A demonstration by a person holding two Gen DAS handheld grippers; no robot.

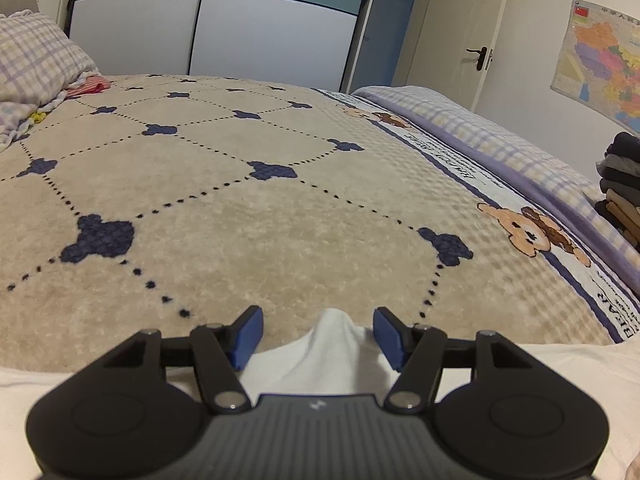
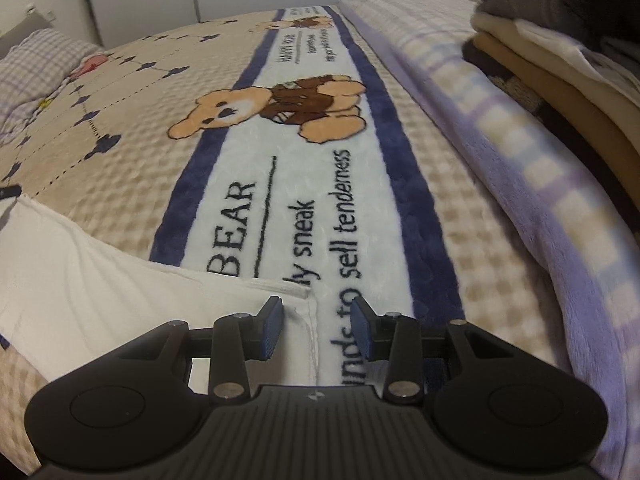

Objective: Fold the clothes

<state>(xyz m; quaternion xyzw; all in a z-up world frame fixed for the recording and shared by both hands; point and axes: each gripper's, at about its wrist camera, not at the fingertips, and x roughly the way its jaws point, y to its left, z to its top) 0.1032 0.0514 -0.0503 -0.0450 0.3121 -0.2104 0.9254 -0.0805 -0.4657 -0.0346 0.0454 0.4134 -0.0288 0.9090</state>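
Both hand-held grippers, left (image 1: 318,334) and right (image 2: 318,330), gape unclamped over the white garment's (image 2: 100,280) edge, open blanket (image 1: 240,208) ahead.

The blanket (image 1: 248,200) covered the bed and served as the reference for everything else. A garment (image 1: 332,356) lay on its near edge, a raised fold of it between the jaws of the left gripper (image 1: 318,338). The right gripper (image 2: 318,330) stood over the garment's corner, at the blanket's right border band. A pillow (image 1: 32,56) rested at the blanket's far left. A stack of folded clothes (image 2: 560,40) sat beyond its right edge, and a wardrobe (image 1: 216,20) stood behind it.
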